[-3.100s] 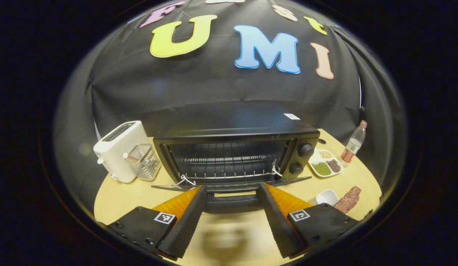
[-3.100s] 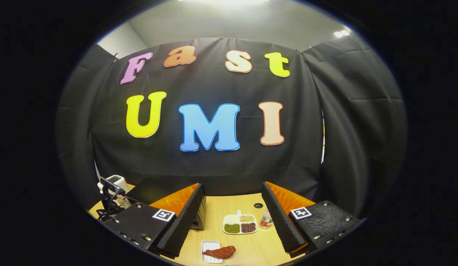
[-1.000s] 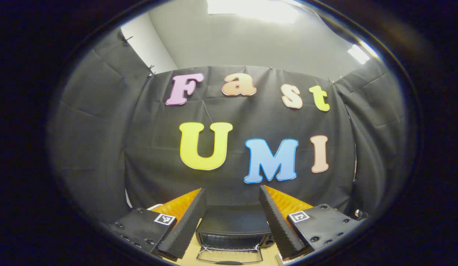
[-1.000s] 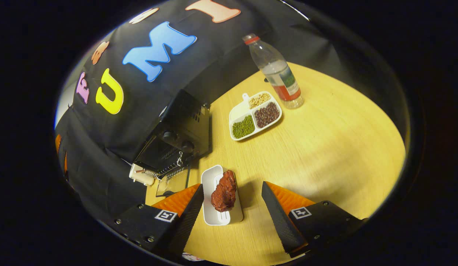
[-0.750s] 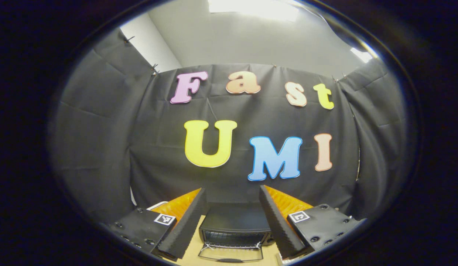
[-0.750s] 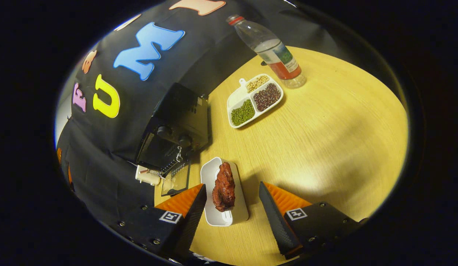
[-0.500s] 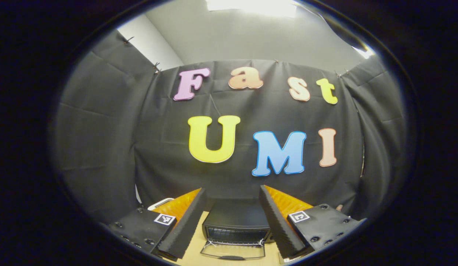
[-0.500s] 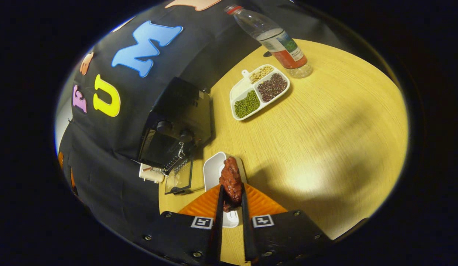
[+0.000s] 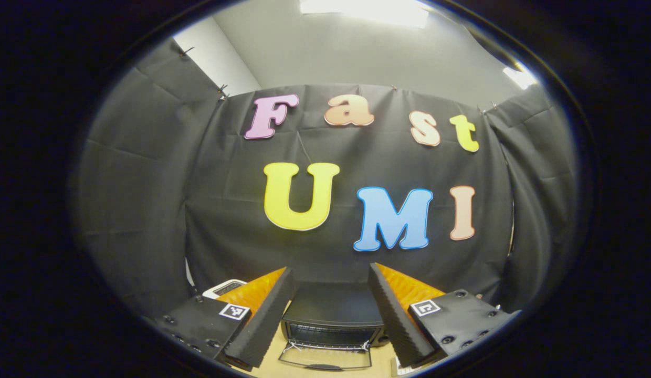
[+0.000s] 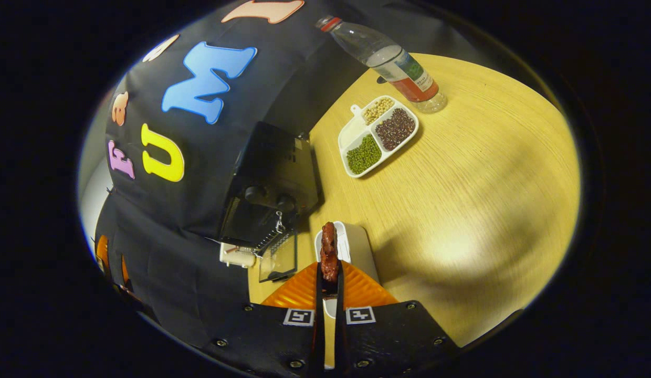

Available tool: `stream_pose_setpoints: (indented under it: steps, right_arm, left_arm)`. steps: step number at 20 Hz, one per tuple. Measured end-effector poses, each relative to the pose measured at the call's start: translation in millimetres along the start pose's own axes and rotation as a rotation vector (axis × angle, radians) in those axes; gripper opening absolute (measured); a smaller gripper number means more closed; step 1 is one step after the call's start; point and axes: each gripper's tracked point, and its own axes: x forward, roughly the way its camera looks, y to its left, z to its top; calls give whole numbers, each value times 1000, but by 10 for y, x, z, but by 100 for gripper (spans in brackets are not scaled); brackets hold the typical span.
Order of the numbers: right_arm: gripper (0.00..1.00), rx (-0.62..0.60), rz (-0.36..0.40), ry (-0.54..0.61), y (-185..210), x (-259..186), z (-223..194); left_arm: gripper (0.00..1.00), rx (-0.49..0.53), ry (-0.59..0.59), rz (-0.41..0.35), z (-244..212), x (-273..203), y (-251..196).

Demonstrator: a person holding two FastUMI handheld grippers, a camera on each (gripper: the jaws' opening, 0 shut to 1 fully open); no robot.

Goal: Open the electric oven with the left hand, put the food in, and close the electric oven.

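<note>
Wooden table (image 10: 478,173), right tool (image 10: 328,283) clamped on red food (image 10: 328,252).

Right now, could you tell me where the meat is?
In the right gripper view, the meat is pinched in the right gripper, above the white tray beside the open oven.

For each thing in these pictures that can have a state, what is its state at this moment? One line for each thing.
Oven door: open, folded down flat.
Piece of meat: clamped between the right gripper's fingers, above the white tray.
White tray: on the table.
Bottle: capped, partly filled.
Left gripper: open, holding nothing.
Right gripper: shut on the meat.
</note>
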Motion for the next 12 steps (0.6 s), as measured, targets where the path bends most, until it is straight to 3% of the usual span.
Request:
stream_pose_setpoints:
  steps: [9, 11, 12]
  right_arm:
    - [7, 40, 231, -101, 1145, -137, 118]
    - [7, 27, 257, -101, 1361, -79, 69]
    - [8, 17, 264, -98, 1463, -32, 43]
  left_arm:
    - [100, -23, 14, -78, -33, 143, 194]
    - [90, -24, 17, -76, -44, 154, 322]
    - [100, -8, 16, -70, -76, 163, 407]
